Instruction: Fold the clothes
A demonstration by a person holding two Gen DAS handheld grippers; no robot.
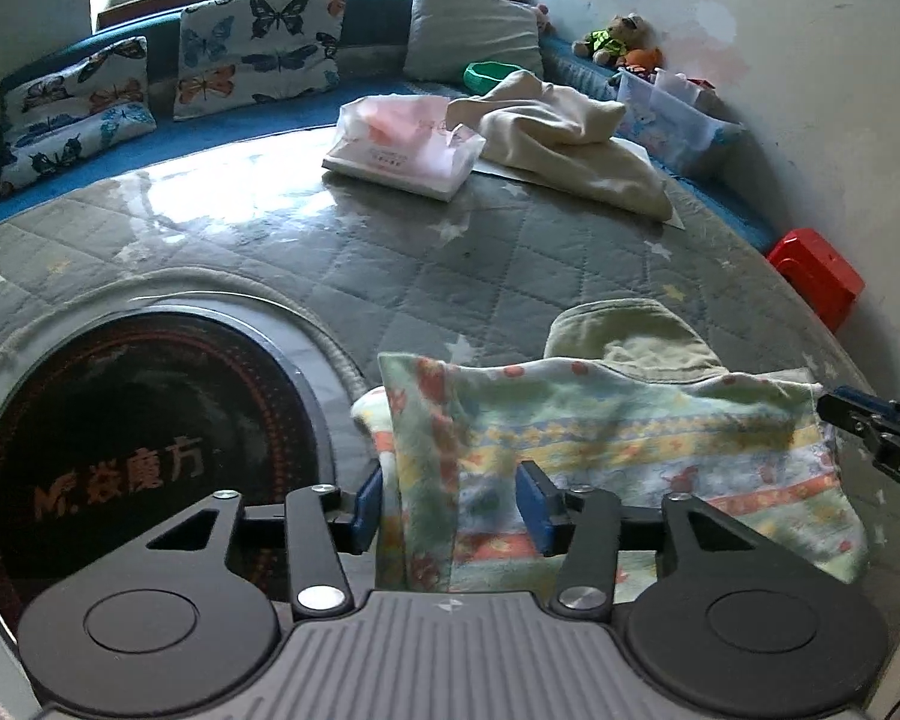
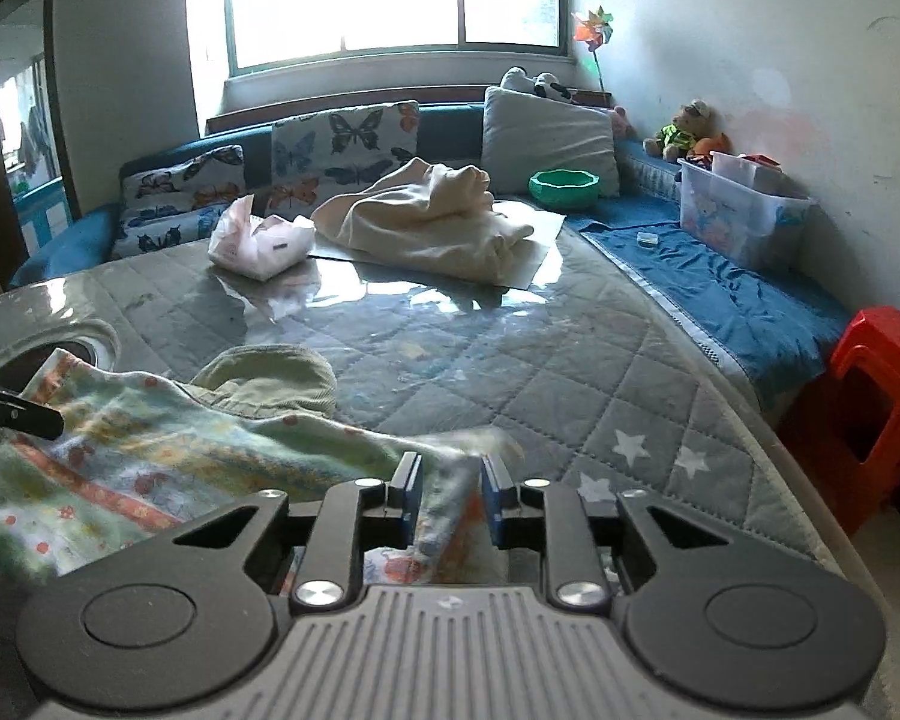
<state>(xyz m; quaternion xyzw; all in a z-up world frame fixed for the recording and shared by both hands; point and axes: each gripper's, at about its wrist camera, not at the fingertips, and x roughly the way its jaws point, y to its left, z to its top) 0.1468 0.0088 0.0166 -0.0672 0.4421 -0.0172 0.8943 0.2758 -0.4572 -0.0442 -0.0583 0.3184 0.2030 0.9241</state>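
A colourful striped cloth [image 1: 630, 438] lies folded on the quilted grey table top, partly over a pale green garment [image 1: 630, 336]. My left gripper [image 1: 453, 507] stands open around the cloth's left end; the fabric lies loose between the blue pads. My right gripper [image 2: 453, 495] is open too, with the cloth's right corner [image 2: 444, 516] slack between its pads. In the right wrist view the cloth [image 2: 150, 450] spreads left and the green garment [image 2: 270, 378] shows behind it. A crumpled cream garment [image 2: 438, 216] lies at the far side.
A round black cooker plate [image 1: 138, 450] is set into the table at left. A tissue pack [image 1: 402, 144] lies beside the cream garment [image 1: 570, 132]. A red stool [image 2: 870, 408] stands off the right edge. A clear bin [image 2: 744, 210], a green bowl [image 2: 564, 186] and cushions line the bench.
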